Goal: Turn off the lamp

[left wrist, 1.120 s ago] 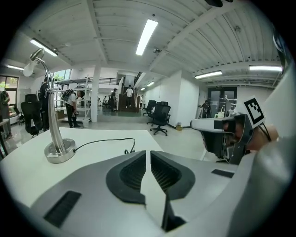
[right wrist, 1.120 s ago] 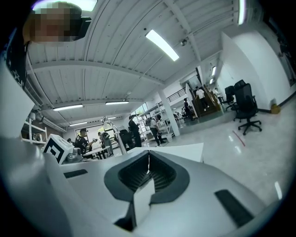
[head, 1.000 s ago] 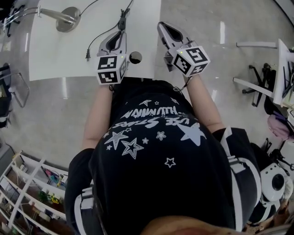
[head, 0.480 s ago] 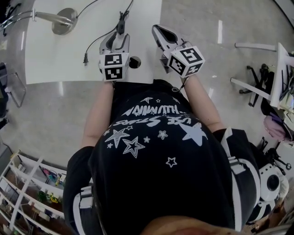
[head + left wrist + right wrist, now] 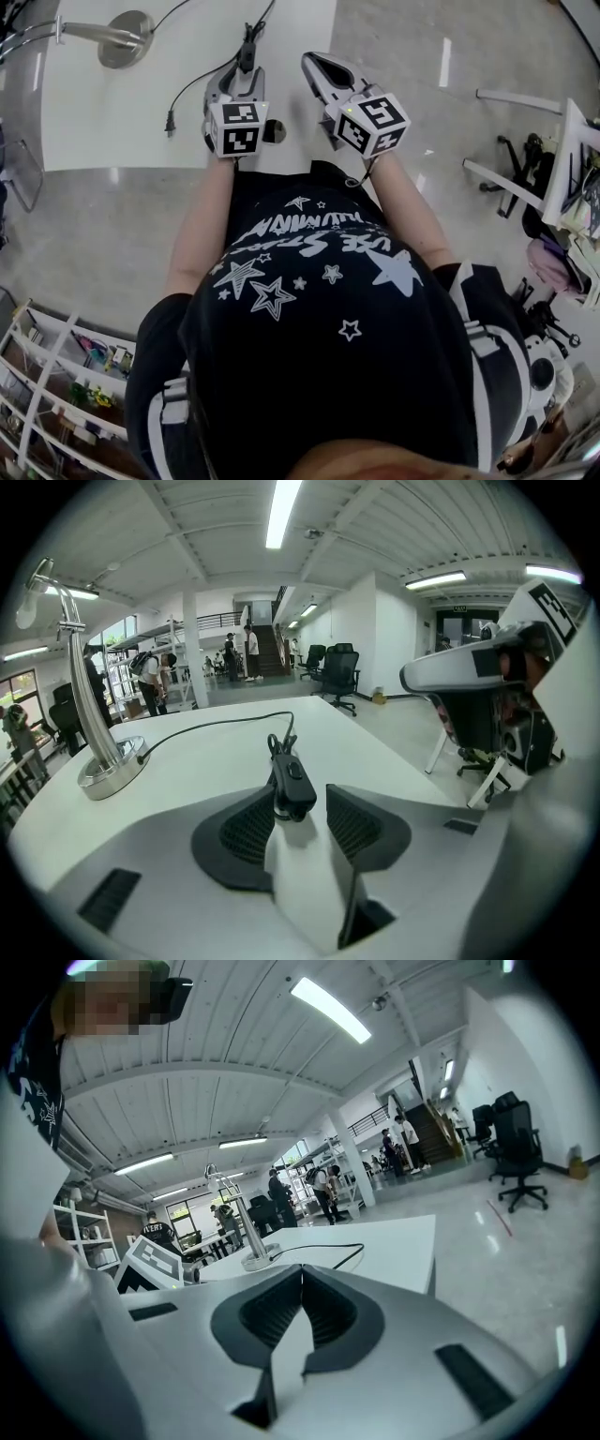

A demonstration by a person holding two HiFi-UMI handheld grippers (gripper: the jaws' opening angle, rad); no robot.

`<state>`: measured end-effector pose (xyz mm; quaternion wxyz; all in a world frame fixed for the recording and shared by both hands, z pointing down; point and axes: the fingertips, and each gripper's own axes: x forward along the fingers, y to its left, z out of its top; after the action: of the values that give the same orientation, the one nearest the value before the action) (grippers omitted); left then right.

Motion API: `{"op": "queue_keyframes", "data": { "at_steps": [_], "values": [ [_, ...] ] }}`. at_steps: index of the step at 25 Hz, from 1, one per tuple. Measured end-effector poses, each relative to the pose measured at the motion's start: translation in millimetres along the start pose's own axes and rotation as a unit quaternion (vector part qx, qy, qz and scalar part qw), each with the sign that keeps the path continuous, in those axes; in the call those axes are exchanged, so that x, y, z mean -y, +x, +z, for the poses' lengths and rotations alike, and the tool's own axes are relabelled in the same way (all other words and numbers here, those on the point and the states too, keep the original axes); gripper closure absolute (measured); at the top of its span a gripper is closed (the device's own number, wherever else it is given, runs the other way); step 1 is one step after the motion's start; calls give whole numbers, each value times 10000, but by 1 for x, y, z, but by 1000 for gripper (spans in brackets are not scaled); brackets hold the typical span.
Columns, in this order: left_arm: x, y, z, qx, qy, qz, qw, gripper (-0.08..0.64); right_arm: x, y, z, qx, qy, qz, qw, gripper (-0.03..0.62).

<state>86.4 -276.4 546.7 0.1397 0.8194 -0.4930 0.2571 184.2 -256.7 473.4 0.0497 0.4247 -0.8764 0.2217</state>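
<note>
In front of you is a white table (image 5: pixel 122 112) on a glossy, pale grey floor (image 5: pixel 103 234). Well back from the table's near edge, on your left, a white shelf rack (image 5: pixel 52 394) holds small items. Beyond the table's far edge stand black office chairs (image 5: pixel 339 672), a white column (image 5: pixel 195 644) and a staircase (image 5: pixel 267 651). Above the table, long strip lights (image 5: pixel 281 513) run along a white ribbed ceiling (image 5: pixel 394 527).

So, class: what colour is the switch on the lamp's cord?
Black. The switch shows best in the left gripper view.
</note>
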Motion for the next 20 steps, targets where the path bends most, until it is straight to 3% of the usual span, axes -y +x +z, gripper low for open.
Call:
{"op": "queue_keyframes", "data": {
  "at_steps": [11,20],
  "values": [
    [-7,7,-1,-17,24,-39,10000,396,-7,45,-18,-524,-124,382,9978,586],
    [-7,3,2,-68,-160,-265,9995,420,-17,85,-37,-1197,-271,802,9892,586]
  ]
}}
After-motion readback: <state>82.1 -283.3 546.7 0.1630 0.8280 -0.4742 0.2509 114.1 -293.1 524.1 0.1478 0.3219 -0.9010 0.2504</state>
